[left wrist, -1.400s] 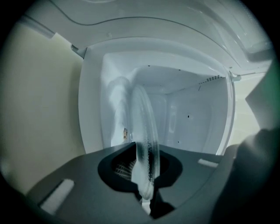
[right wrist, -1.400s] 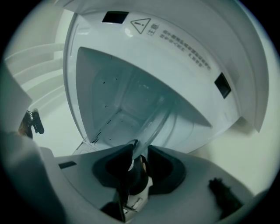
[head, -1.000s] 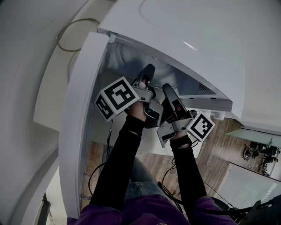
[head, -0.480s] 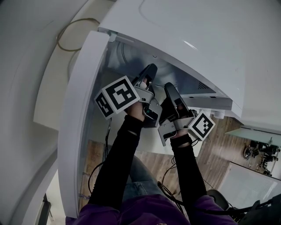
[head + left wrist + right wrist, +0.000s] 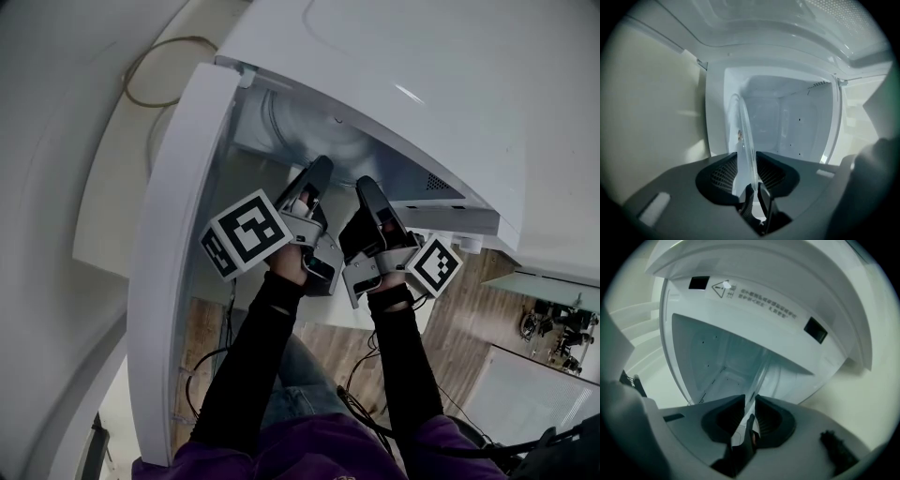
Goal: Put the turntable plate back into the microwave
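Observation:
The white microwave (image 5: 422, 84) stands with its door (image 5: 173, 234) swung open at the left. The clear glass turntable plate (image 5: 323, 141) lies inside the cavity. Both grippers reach into the opening side by side. In the left gripper view the plate's rim (image 5: 743, 136) runs between the jaws of my left gripper (image 5: 746, 158), which have just been opening and stand slightly off the glass. My right gripper (image 5: 750, 401) has just been closing, and its narrow gap holds the plate's edge (image 5: 758, 376). In the head view the left gripper (image 5: 317, 171) and right gripper (image 5: 367, 186) sit at the cavity mouth.
The cavity's back wall (image 5: 787, 122) and perforated side wall (image 5: 710, 380) close in ahead. The microwave's top overhangs both grippers. A cable loop (image 5: 155, 70) lies on the pale counter at the upper left. Wooden floor (image 5: 469, 319) shows below.
My left gripper has slid back out of the cavity toward the person, and more of the plate shows beyond it. The right gripper has stayed where it was.

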The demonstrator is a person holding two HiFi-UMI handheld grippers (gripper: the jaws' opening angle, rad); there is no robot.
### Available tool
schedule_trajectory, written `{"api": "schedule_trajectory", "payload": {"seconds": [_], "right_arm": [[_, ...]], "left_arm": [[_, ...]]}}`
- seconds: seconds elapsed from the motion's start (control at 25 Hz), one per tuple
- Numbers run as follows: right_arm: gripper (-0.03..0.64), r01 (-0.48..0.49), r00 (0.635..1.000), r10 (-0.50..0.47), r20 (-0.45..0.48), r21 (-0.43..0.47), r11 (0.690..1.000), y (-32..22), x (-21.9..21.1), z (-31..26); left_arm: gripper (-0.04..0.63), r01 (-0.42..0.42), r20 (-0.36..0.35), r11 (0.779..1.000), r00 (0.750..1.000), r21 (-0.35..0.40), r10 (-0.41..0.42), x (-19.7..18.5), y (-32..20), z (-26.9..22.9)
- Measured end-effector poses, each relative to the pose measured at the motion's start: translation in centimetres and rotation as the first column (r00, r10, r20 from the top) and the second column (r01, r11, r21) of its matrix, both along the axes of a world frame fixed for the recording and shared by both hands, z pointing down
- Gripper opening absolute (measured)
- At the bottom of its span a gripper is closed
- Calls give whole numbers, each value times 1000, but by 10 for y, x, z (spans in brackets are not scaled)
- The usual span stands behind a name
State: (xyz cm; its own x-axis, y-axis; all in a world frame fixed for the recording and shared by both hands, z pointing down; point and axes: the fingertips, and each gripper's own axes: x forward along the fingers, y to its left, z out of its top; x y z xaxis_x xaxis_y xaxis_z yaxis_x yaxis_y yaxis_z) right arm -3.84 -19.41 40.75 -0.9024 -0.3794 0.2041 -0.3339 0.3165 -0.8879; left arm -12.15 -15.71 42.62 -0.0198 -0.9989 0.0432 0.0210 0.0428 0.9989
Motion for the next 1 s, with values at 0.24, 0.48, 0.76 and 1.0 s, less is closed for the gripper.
{"api": "schedule_trajectory", "payload": {"seconds": [0.24, 0.48, 0.76, 1.0], "right_arm": [[74, -5, 1000, 5, -5, -4, 1000, -3, 3, 4], [74, -1, 1000, 1, -15, -5, 1000, -5, 4, 5], [74, 7, 999, -7, -33, -16, 1000, -2, 3, 10], [74, 13, 999, -13, -40, -17, 1000, 0, 2, 8]], "left_arm": [[124, -5, -3, 1000, 1000, -12, 5, 6, 8, 5], [110, -20, -15, 1000, 1000, 2, 20, 8, 7, 4], [54, -31, -23, 999, 999, 8, 31, 8, 6, 3], [46, -23, -32, 1000, 999, 3, 23, 6, 7, 1]]}}
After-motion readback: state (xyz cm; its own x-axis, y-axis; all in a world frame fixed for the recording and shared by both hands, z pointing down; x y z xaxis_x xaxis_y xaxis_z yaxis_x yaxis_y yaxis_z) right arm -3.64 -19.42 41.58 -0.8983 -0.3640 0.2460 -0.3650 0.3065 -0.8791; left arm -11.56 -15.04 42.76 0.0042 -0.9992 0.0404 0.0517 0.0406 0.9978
